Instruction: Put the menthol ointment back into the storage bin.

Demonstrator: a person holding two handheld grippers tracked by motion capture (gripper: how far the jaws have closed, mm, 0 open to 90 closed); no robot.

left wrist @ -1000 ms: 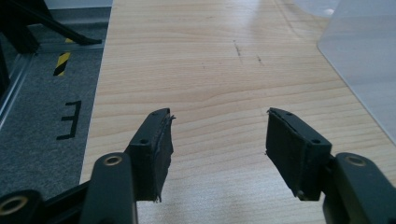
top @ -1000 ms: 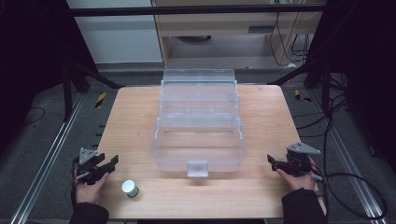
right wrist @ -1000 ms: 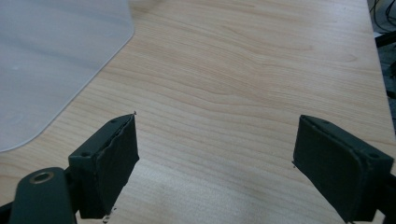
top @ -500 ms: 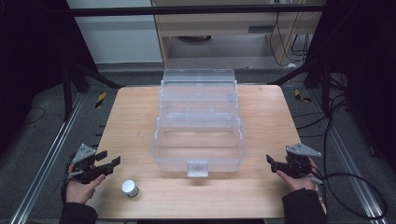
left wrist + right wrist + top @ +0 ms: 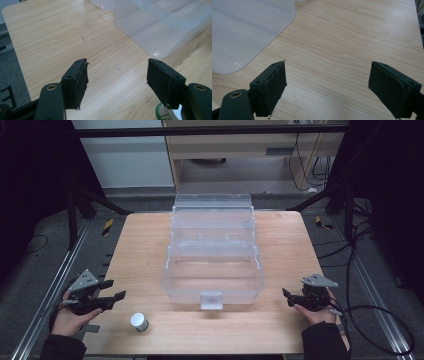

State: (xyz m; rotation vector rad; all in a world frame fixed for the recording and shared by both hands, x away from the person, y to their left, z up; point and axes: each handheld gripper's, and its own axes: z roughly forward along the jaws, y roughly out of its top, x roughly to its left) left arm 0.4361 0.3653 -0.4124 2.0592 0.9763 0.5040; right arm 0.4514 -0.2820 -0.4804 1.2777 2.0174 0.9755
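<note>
At a wooden table [image 5: 150, 245], a person's left gripper [image 5: 114, 290] hangs over the near left corner, its jaws apart and just been opening, with nothing between them — a small white jar [image 5: 139, 322] stands on the wood just beside it, toward the table's middle. The right gripper [image 5: 288, 298] sits at the near right edge, jaws spread wide over bare wood. Between the two, a clear plastic box [image 5: 212, 255] with stepped tiers stands open — well apart from both.
</note>
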